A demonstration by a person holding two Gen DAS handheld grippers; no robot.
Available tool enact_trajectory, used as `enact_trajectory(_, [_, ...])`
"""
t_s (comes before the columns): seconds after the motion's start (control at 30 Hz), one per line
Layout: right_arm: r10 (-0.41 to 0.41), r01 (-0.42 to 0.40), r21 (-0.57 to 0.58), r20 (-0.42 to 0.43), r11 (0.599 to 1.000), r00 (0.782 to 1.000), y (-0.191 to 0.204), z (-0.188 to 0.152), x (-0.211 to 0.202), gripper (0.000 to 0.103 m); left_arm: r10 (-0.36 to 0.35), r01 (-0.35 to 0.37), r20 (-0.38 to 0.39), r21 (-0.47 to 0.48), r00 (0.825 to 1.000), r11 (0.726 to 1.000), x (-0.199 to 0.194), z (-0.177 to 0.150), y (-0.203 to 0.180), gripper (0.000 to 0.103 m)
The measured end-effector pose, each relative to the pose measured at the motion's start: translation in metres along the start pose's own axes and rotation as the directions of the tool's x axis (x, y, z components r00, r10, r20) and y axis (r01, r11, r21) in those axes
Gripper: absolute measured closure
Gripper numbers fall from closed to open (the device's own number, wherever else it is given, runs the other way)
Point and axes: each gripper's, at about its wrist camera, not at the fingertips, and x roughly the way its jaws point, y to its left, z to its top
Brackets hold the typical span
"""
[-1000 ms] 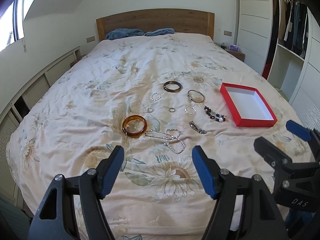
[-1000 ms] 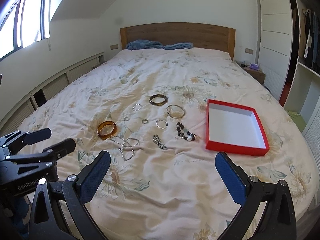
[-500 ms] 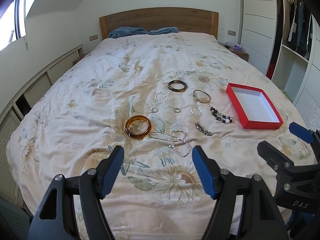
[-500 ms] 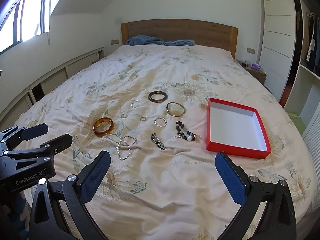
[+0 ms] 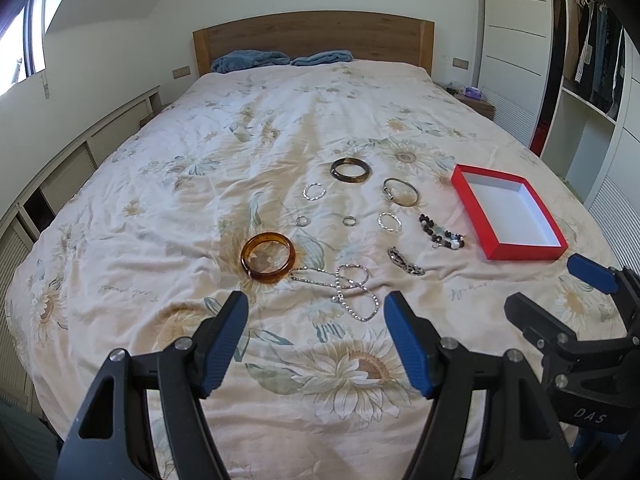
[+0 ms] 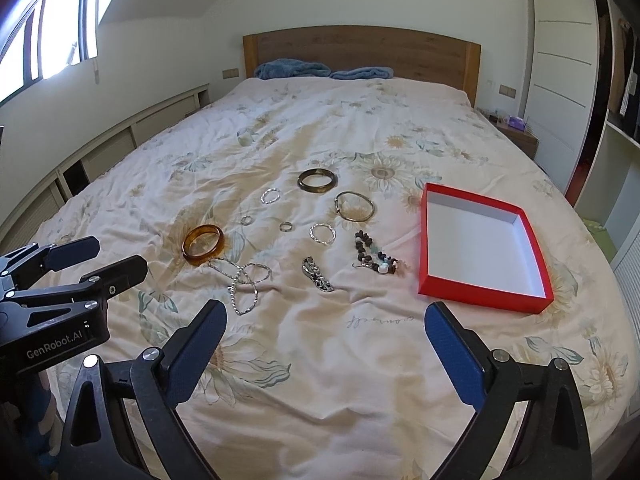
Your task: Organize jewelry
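Jewelry lies spread on a floral bedspread point(image 5: 280, 128): an amber bangle point(image 5: 268, 257) point(image 6: 203, 243), a dark bangle point(image 5: 350, 170) point(image 6: 317, 180), a thin metal bangle point(image 5: 401, 191), several small silver rings, a silver chain necklace point(image 5: 350, 288) point(image 6: 244, 280), a dark link bracelet point(image 6: 317, 279) and a beaded bracelet point(image 5: 441, 236) point(image 6: 376, 256). An empty red box point(image 5: 507, 210) point(image 6: 482, 242) sits to their right. My left gripper point(image 5: 316, 308) hovers open just short of the necklace. My right gripper point(image 6: 323, 316) hovers open near the link bracelet. Neither holds anything.
A wooden headboard point(image 5: 312, 38) and blue pillows point(image 5: 250, 60) stand at the far end. Low cabinets point(image 5: 60, 172) line the left wall. An open wardrobe point(image 5: 592, 80) and a nightstand point(image 5: 476, 102) are on the right. Bare bedspread lies in front of the jewelry.
Both grippers have moved forward a little toward the jewelry, which looks larger now. Nothing on the bed has moved.
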Motion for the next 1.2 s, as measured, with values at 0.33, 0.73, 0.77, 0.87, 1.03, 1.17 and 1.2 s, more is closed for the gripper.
enact_trajectory(0.33, [0.017, -0.017, -0.002, -0.038, 1.000, 0.999, -0.003, -0.002, 0.018, 0.014, 0.005, -0.005, -0.023, -0.006, 1.000, 1.000, 0.023, 0.002, 0.001, 0.034])
enact_trajectory(0.73, [0.132, -0.130, 0.021, -0.103, 0.991, 0.986, -0.010, -0.006, 0.056, 0.037, 0.002, -0.011, -0.068, -0.133, 0.998, 0.991, 0.055, -0.001, 0.049, 0.034])
enact_trajectory(0.77, [0.148, -0.147, 0.023, -0.110, 0.989, 0.983, -0.011, -0.006, 0.059, 0.041, -0.003, -0.009, -0.076, -0.146, 0.997, 0.989, 0.059, -0.001, 0.052, 0.034])
enact_trajectory(0.87, [0.212, -0.209, 0.039, -0.139, 0.977, 0.967, -0.012, -0.009, 0.072, 0.051, -0.006, -0.014, -0.114, -0.177, 0.993, 0.984, 0.077, 0.000, 0.062, 0.034])
enact_trajectory(1.03, [0.291, -0.285, 0.063, -0.167, 0.957, 0.942, -0.011, -0.007, 0.092, 0.056, -0.028, -0.002, -0.146, -0.200, 0.989, 0.980, 0.103, 0.009, 0.073, 0.036])
enact_trajectory(1.17, [0.354, -0.348, 0.066, -0.189, 0.935, 0.916, -0.001, -0.002, 0.114, 0.058, -0.053, 0.020, -0.161, -0.202, 0.986, 0.979, 0.127, 0.021, 0.077, 0.043])
enact_trajectory(1.2, [0.368, -0.363, 0.063, -0.196, 0.930, 0.909, 0.003, 0.000, 0.121, 0.058, -0.060, 0.027, -0.166, -0.193, 0.984, 0.981, 0.134, 0.024, 0.076, 0.049])
